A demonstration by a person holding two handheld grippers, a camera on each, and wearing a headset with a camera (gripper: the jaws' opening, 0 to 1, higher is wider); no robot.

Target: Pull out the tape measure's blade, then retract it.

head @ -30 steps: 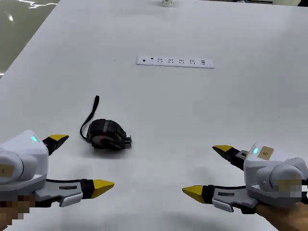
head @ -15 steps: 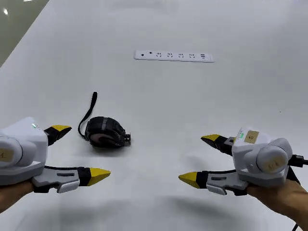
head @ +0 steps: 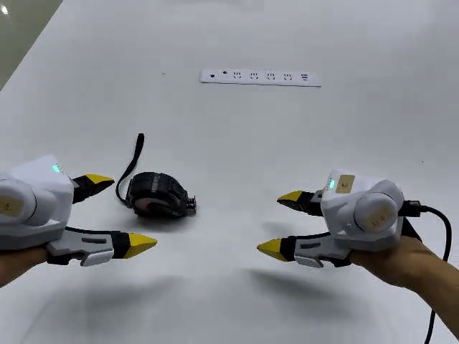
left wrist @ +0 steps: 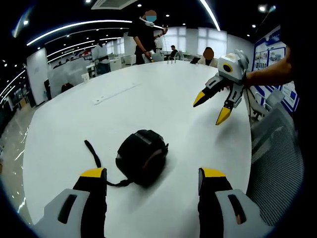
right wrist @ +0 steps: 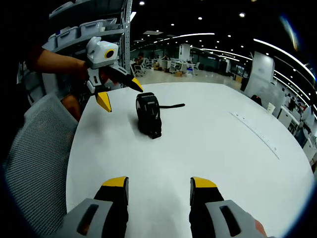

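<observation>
A black tape measure [head: 158,196] with a black wrist strap [head: 133,163] lies on its side on the white table [head: 237,136], blade fully in. My left gripper [head: 122,212] is open just left of it, its yellow-tipped jaws either side of the case's left end without touching. My right gripper [head: 283,223] is open farther right, well apart from the tape measure. In the left gripper view the tape measure [left wrist: 141,157] sits between my jaws, a little ahead. In the right gripper view the tape measure [right wrist: 148,114] lies far ahead, beside the left gripper [right wrist: 116,89].
A white power strip [head: 259,77] lies flat at the far middle of the table. A black cable [head: 437,258] trails from my right gripper. People stand and sit beyond the table's far end [left wrist: 148,29]. A mesh chair [right wrist: 34,148] is beside the table.
Both grippers have moved inward and forward; the left one has closed in on the tape measure's left side, the right one has come left. The tape measure has not moved.
</observation>
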